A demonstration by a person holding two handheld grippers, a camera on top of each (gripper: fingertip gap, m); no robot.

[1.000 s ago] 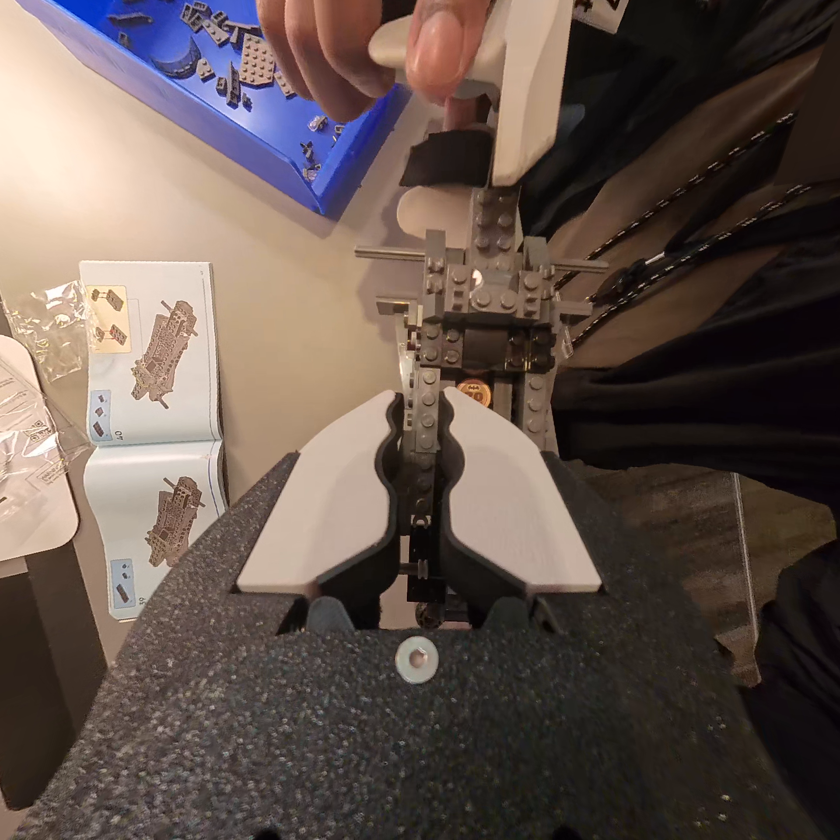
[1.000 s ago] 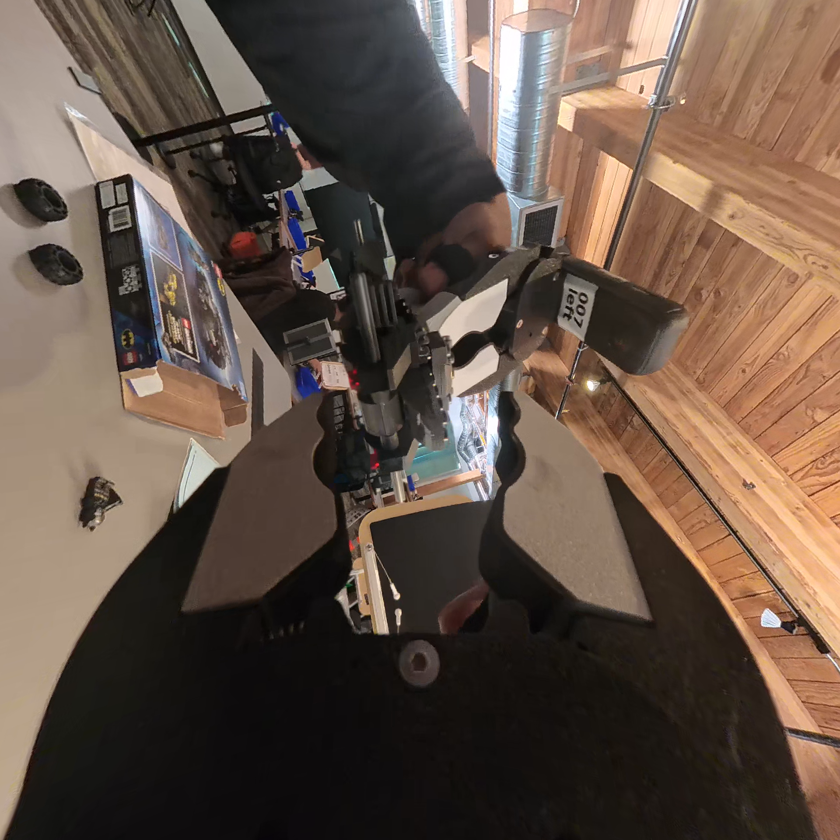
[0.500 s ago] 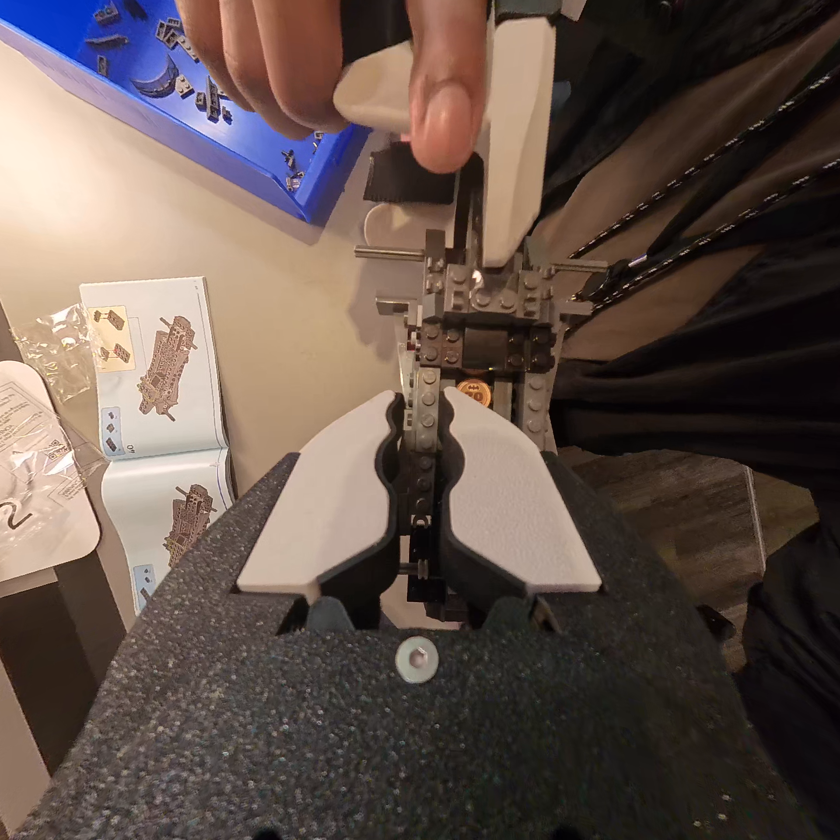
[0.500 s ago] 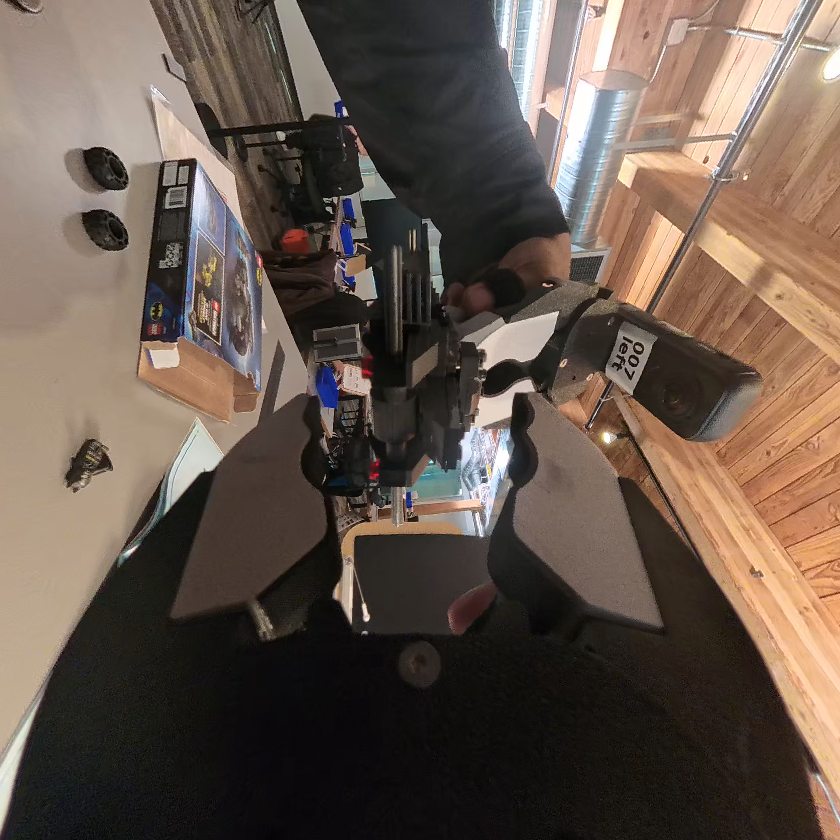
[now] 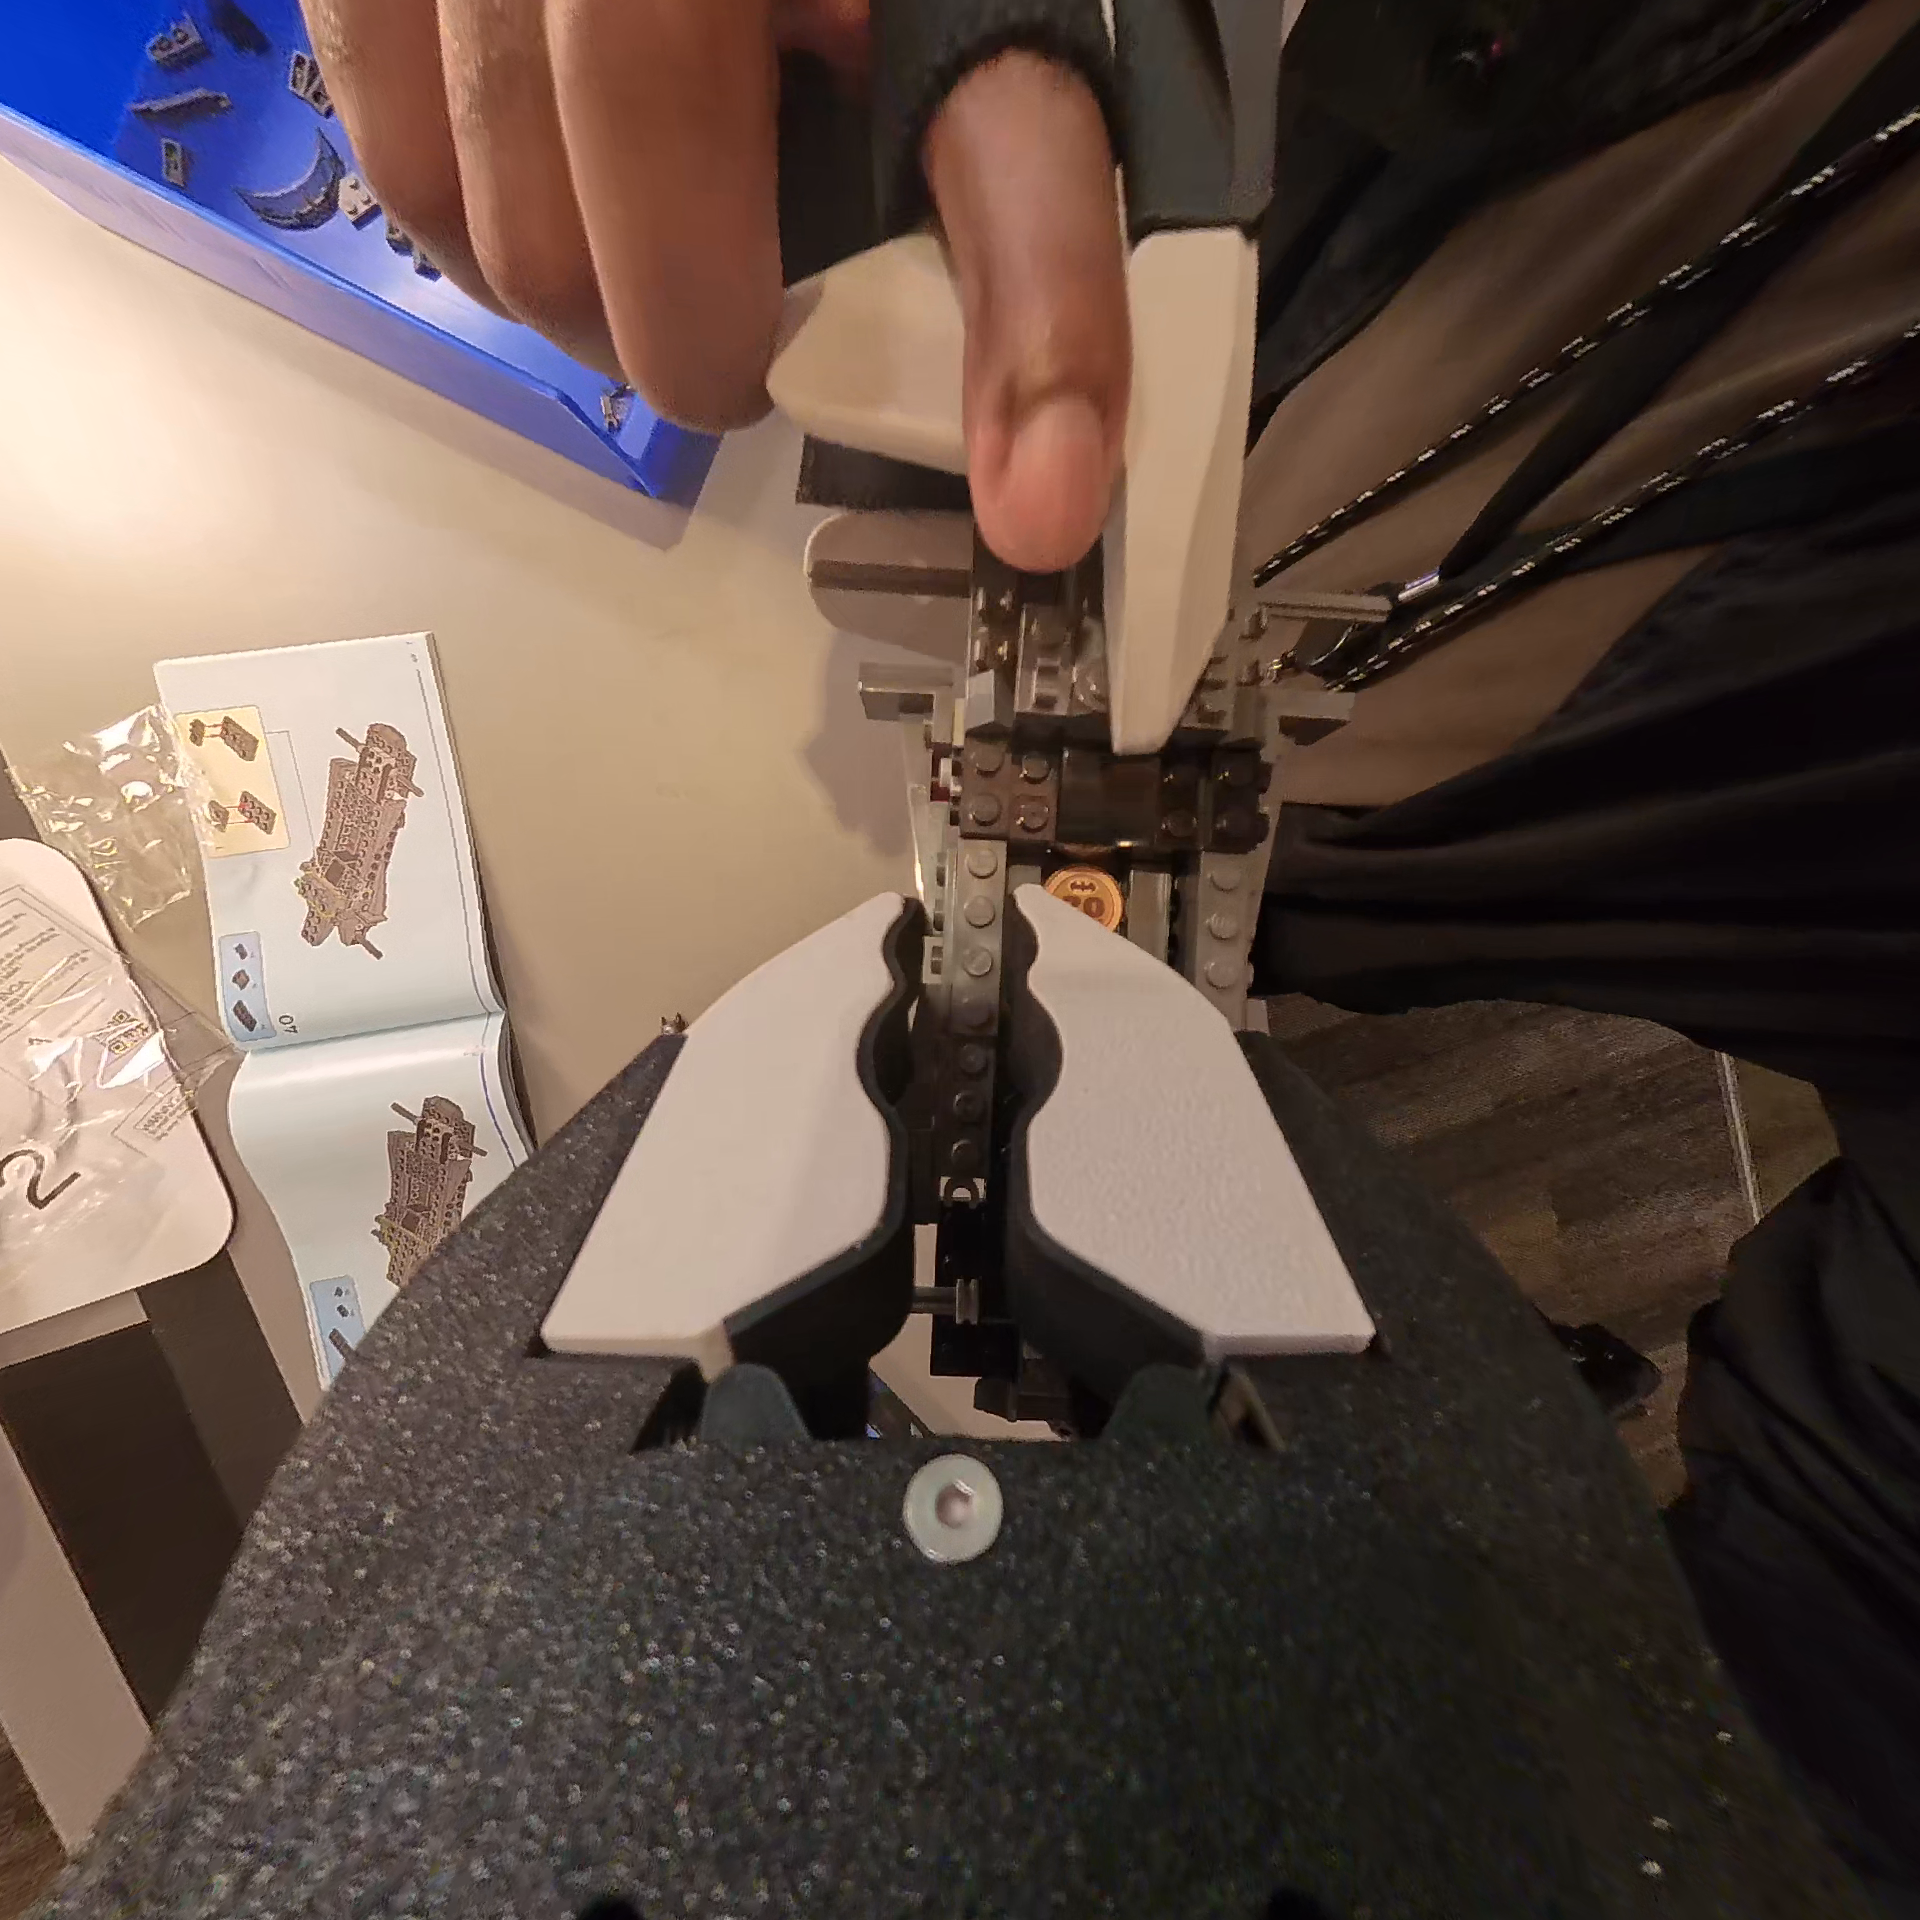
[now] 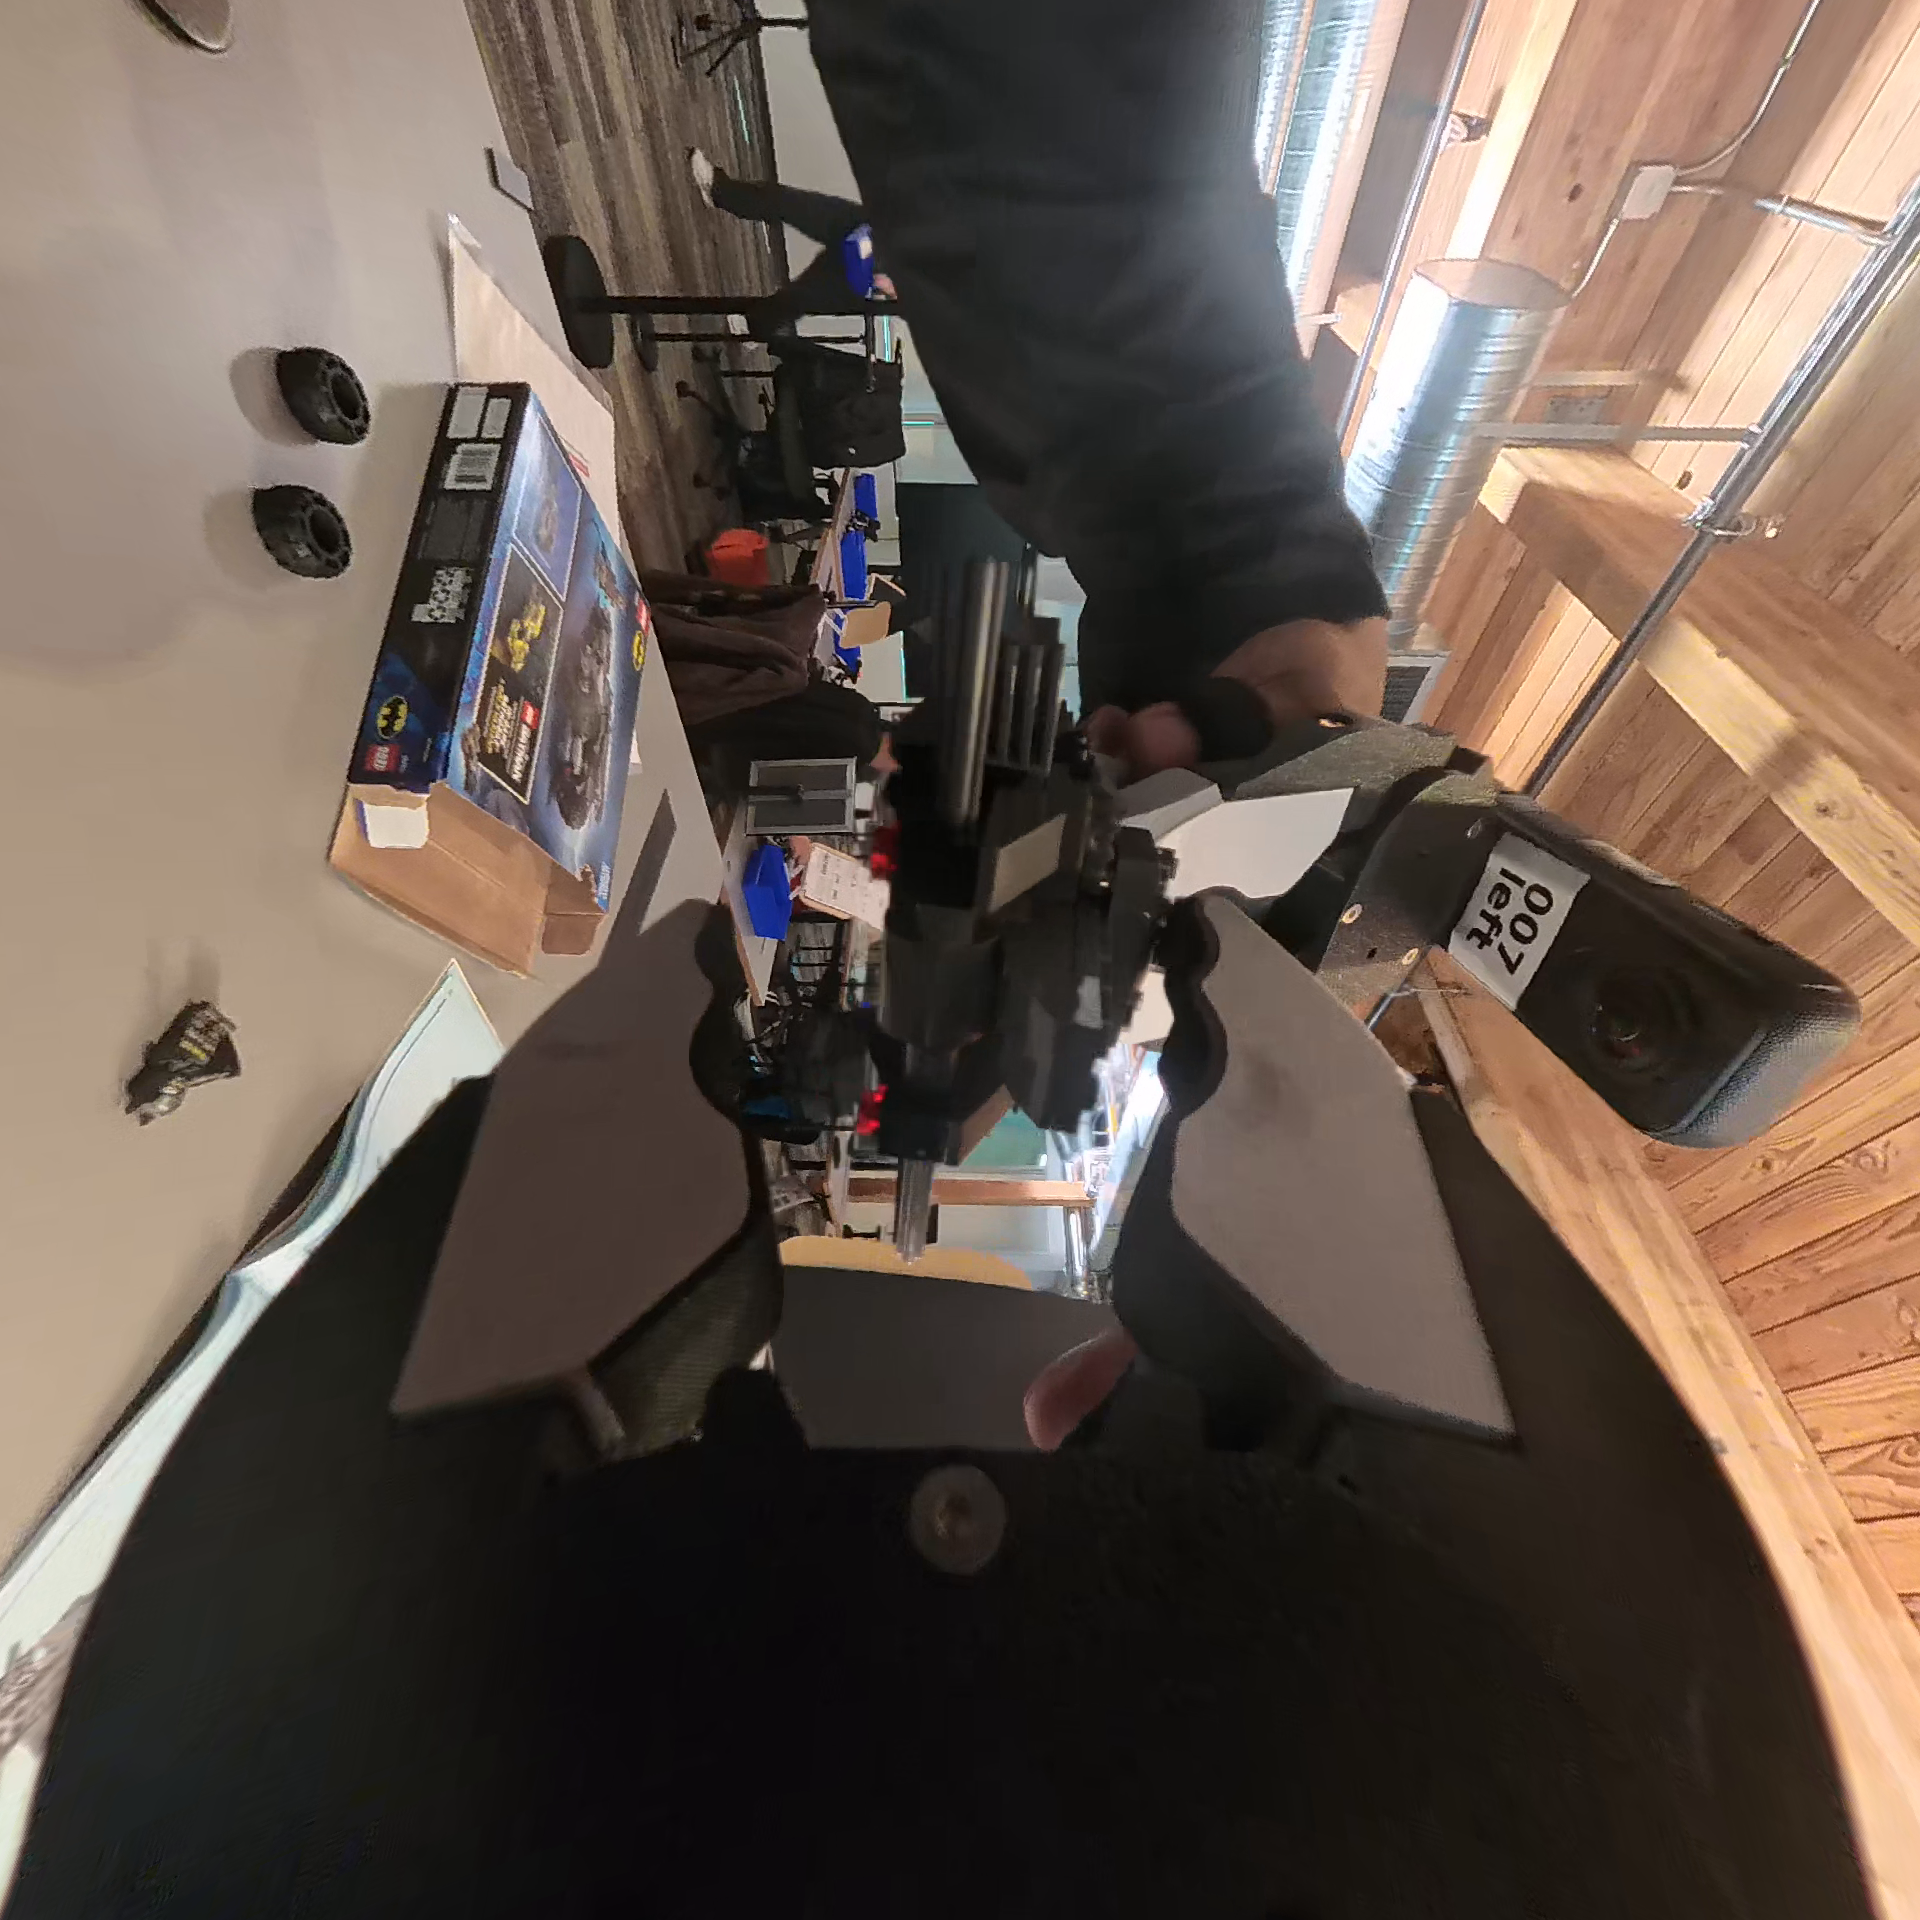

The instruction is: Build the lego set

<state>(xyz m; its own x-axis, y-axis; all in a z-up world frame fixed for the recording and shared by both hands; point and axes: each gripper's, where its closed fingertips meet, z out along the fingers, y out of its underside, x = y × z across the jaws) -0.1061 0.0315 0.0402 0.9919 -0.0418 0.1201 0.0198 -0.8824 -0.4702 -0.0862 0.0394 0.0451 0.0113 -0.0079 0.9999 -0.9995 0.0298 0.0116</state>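
The grey brick model (image 5: 1049, 790) stands at the centre of the frame, above the surface (image 5: 582, 665). The left gripper (image 5: 961, 914) has its jaws nearly closed on one grey studded strip of the model. The right gripper (image 6: 945, 956) has its jaws wide open around the model's far end, gripping nothing, and a thumb (image 5: 1039, 416) presses there. I judge that this pressing may break pieces off, because only one thin strip is clamped. The toy box (image 6: 499, 644) and the booklet (image 5: 343, 831) carry print, and the left gripper has a sticker (image 6: 1512, 904).

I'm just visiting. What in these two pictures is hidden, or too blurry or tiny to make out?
- Left wrist view: the brick model's far end, covered by a hand and the right claw.
- Left wrist view: loose pieces in the blue tray, too small and cut off by the edge.
- Right wrist view: the model is blurred; contact with the open claw is unclear.
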